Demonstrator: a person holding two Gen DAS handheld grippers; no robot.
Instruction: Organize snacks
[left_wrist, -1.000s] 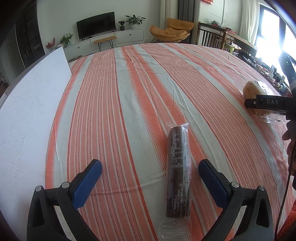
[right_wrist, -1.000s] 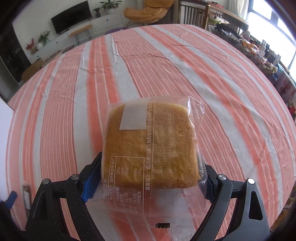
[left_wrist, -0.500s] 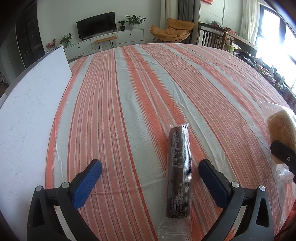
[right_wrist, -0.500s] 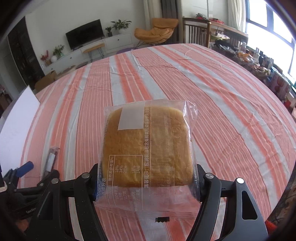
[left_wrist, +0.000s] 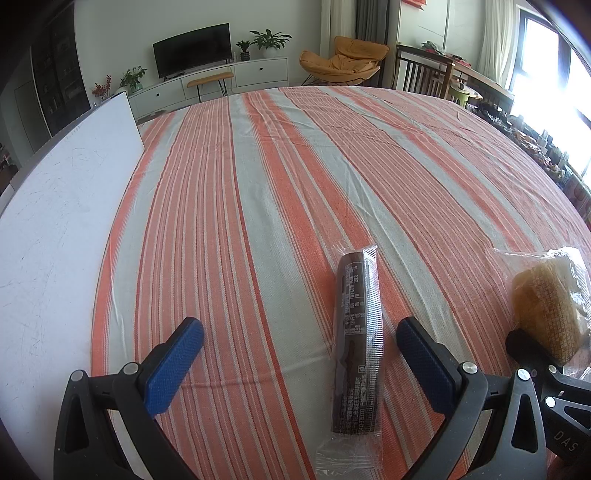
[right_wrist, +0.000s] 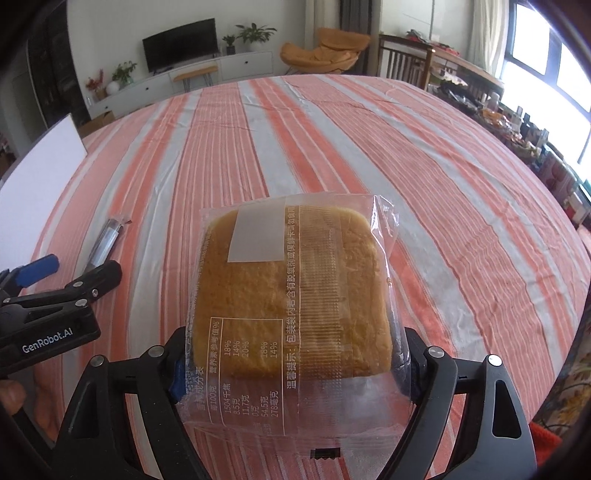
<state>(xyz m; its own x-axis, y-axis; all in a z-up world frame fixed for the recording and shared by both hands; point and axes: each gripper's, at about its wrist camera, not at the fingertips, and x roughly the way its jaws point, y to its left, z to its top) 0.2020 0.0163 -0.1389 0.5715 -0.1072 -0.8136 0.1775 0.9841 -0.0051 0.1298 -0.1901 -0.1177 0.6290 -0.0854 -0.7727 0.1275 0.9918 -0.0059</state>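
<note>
Between the blue pads of the left tool (left_wrist: 299, 363), whose jaws stand wide, a dark chocolate roll (left_wrist: 356, 332) in clear wrap lies lengthwise on the striped bench (left_wrist: 258, 206), nearer the right-hand pad than the left and touching neither. Just beside it, the right tool (right_wrist: 291, 363) is clamped on a wrapped sponge cake (right_wrist: 291, 291), gripping the packet at its near end, with the printed label facing the camera; from the left wrist view the cake appears held just clear of the cloth, though that is hard to judge. Farther out, the bench is bare striped cloth, with a white board (left_wrist: 55, 229) lying along its left edge. The step in hand looks like bringing the cake over to sit next to the roll. To do it well, I would lower the cake flat, parallel to the roll and just apart from it, then release only once the packet rests fully on the cloth, keeping the two tools from knocking together since they are already close.
</note>
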